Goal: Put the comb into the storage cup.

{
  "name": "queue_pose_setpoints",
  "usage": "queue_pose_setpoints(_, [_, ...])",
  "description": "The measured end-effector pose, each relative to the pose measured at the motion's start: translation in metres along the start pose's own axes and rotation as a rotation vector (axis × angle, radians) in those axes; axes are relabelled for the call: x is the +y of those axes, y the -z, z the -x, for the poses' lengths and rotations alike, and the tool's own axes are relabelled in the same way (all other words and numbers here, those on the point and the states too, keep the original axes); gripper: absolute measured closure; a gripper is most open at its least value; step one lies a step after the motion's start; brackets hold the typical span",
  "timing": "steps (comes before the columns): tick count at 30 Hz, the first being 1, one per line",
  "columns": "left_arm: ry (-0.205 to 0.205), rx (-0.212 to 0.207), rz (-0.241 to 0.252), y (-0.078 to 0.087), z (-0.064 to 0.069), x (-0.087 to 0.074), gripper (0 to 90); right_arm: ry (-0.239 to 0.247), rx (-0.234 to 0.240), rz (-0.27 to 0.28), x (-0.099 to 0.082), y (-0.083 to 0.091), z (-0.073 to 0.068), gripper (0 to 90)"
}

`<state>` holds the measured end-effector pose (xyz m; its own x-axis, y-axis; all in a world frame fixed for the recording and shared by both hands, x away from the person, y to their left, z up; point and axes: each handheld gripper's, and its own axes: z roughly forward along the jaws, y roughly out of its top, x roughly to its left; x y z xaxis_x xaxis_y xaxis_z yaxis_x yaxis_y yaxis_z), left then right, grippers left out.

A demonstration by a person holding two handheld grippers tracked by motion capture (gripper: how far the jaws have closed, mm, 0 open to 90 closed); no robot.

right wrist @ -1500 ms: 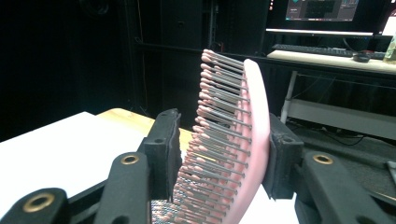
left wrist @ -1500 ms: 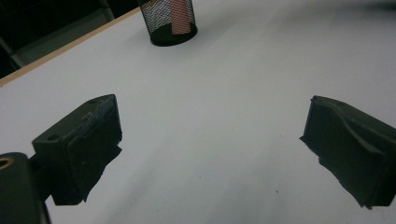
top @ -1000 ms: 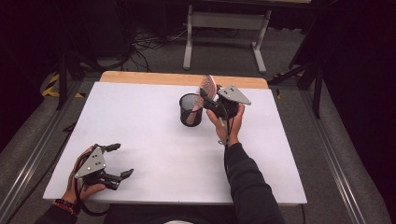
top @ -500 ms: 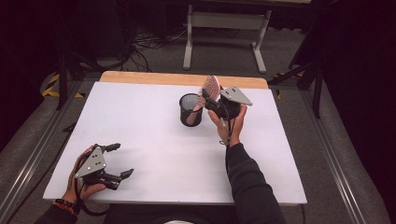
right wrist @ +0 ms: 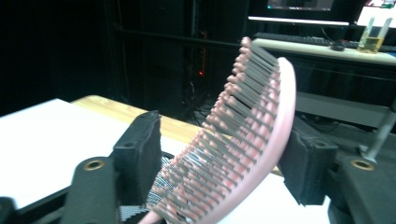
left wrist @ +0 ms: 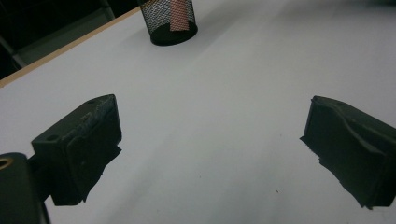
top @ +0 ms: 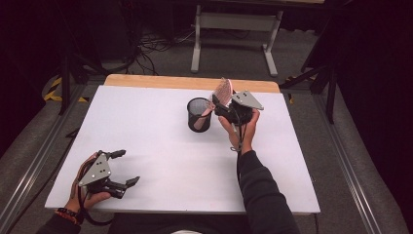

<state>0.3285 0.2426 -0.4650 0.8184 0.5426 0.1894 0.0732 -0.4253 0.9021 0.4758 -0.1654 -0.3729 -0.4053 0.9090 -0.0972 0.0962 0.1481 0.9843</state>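
Standing handle-down in the black mesh cup [top: 199,114], the pink plastic hairbrush [right wrist: 243,135] looks light, stiff and prickly. The right gripper [right wrist: 224,154] has just been opening, its jaws loose around the head; the bare handle seems the better hold. The left gripper [left wrist: 210,140] rests agape, empty.

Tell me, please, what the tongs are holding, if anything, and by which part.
Nothing, it seems: the right tongs have just been opening, with the hairbrush head between them, handle in the cup. The left tongs are empty.
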Motion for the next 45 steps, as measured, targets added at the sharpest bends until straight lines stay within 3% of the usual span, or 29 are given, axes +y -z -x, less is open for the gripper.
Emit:
queue_pose_setpoints(11, [0.0, -0.005, -0.003, -0.0003, 0.0002, -0.0001, 5.3, 0.002, -0.017, -0.054, -0.0053, -0.0049, 0.0017, 17.0])
queue_pose_setpoints(21, [-0.002, -0.005, -0.003, -0.0002, 0.0004, 0.0001, 5.3, 0.044, -0.032, -0.082, -0.0057, -0.0066, -0.0029, 3.5])
queue_pose_setpoints(31, [-0.005, -0.002, 0.001, 0.0009, 0.0005, 0.0009, 5.3, 0.071, -0.026, -0.078, -0.0042, -0.0053, -0.0062, 1.7])
queue_pose_setpoints(45, [-0.004, 0.001, 0.001, 0.0013, 0.0009, 0.0008, 5.3, 0.06, -0.018, -0.05, -0.0059, 0.0028, -0.0043, 2.7])
